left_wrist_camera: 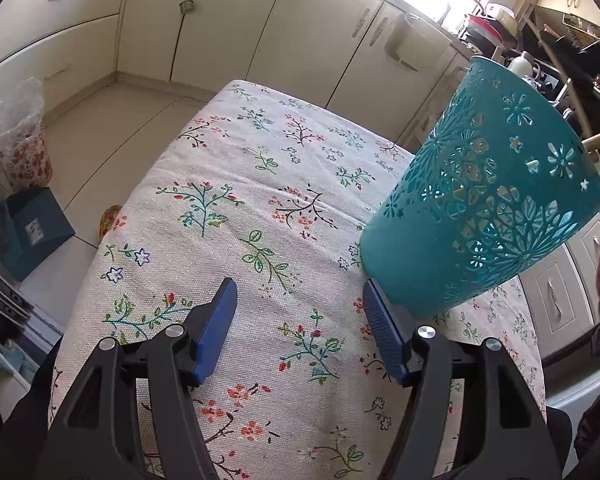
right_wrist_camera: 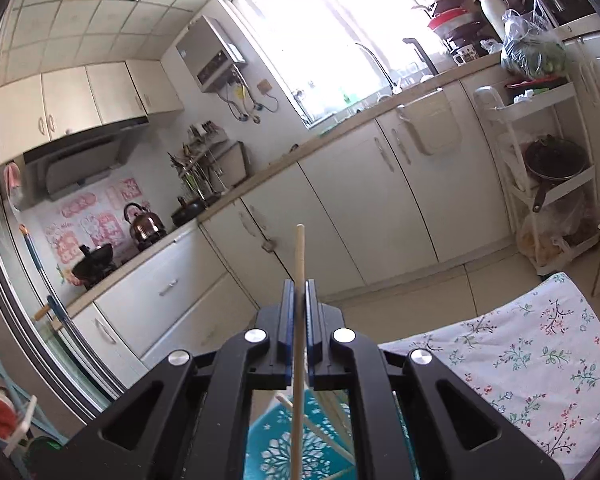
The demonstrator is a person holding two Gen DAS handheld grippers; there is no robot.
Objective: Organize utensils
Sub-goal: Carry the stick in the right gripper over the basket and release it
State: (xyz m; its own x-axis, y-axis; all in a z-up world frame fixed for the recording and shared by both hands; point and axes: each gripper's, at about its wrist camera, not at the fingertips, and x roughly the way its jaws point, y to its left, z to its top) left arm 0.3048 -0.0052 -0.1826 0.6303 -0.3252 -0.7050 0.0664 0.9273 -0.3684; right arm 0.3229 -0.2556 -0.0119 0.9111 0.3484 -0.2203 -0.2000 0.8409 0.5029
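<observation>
A teal perforated utensil holder (left_wrist_camera: pixel 488 192) stands on the floral tablecloth (left_wrist_camera: pixel 260 208) at the right in the left wrist view. My left gripper (left_wrist_camera: pixel 300 312) is open and empty, its right finger just beside the holder's base. In the right wrist view my right gripper (right_wrist_camera: pixel 299 304) is shut on a thin wooden stick (right_wrist_camera: pixel 300 256), held upright above the holder (right_wrist_camera: pixel 284 444). Other wooden sticks (right_wrist_camera: pixel 320 432) lean inside the holder below the fingers.
Cream kitchen cabinets (left_wrist_camera: pixel 220 24) and a tiled floor (left_wrist_camera: pixel 112 136) lie beyond the table's far edge. A counter with a sink and window (right_wrist_camera: pixel 340 40), a stove with a kettle (right_wrist_camera: pixel 144 224) and a white shelf trolley (right_wrist_camera: pixel 540 160) are in the right wrist view.
</observation>
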